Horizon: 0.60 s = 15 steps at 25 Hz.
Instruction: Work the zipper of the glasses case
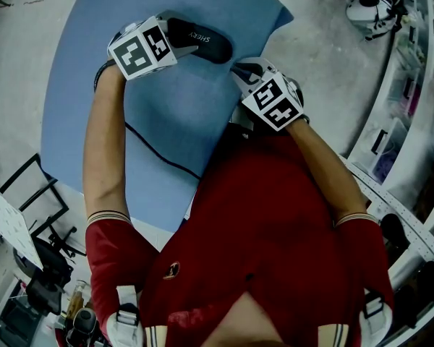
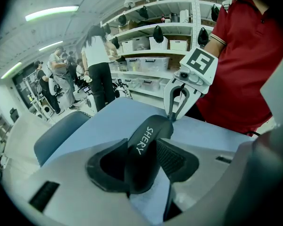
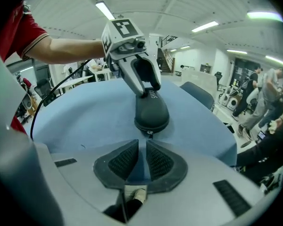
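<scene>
A black oval glasses case (image 1: pixel 202 40) with white lettering lies on the blue mat (image 1: pixel 159 114). My left gripper (image 1: pixel 179 38) is shut on one end of it; in the left gripper view the case (image 2: pixel 144 149) fills the space between the pads. In the right gripper view the case (image 3: pixel 152 112) sits just ahead of my right gripper (image 3: pixel 141 160), its small zipper pull (image 3: pixel 149 133) pointing at the jaw tips. The right jaws stand a narrow gap apart with only mat showing between them. From the head view the right gripper (image 1: pixel 240 69) is at the case's near right end.
A thin black cable (image 1: pixel 159 154) runs across the mat's near side. Shelving with bins (image 1: pixel 412 85) lines the right. Several people (image 2: pixel 96 69) stand beyond the table, and a blue chair (image 3: pixel 198 93) is past the mat's far edge.
</scene>
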Each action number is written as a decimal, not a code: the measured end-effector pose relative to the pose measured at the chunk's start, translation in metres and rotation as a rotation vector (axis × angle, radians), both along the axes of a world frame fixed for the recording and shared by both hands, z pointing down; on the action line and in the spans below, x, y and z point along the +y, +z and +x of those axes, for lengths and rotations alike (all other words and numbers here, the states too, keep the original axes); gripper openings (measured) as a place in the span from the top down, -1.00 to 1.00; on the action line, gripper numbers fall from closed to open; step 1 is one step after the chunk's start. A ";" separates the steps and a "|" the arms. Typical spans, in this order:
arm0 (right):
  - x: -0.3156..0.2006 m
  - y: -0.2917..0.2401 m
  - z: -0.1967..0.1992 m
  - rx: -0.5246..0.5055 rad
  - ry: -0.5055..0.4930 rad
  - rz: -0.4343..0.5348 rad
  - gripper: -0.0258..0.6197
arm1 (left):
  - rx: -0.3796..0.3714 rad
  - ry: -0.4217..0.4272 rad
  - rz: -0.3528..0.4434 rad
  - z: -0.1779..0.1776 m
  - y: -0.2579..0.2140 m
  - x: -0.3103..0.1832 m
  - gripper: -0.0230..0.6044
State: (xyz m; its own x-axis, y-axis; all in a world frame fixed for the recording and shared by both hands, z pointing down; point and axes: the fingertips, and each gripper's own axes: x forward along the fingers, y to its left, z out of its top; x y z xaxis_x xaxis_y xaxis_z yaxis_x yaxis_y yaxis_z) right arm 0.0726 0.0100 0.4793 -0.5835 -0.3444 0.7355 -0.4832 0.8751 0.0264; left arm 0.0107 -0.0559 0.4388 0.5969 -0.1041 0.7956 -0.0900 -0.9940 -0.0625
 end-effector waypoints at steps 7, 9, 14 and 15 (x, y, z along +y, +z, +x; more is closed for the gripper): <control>-0.020 0.003 0.000 -0.029 0.057 0.003 0.66 | 0.010 -0.006 -0.003 0.000 0.000 -0.001 0.38; -0.022 0.005 -0.003 -0.030 0.059 -0.003 0.64 | 0.013 -0.008 -0.004 0.000 0.000 -0.001 0.38; -0.023 0.008 -0.007 -0.045 0.033 -0.031 0.72 | 0.023 -0.009 -0.003 0.001 0.000 -0.002 0.38; -0.023 0.007 -0.007 -0.047 0.029 -0.035 0.74 | 0.023 -0.009 -0.005 0.000 0.000 -0.002 0.38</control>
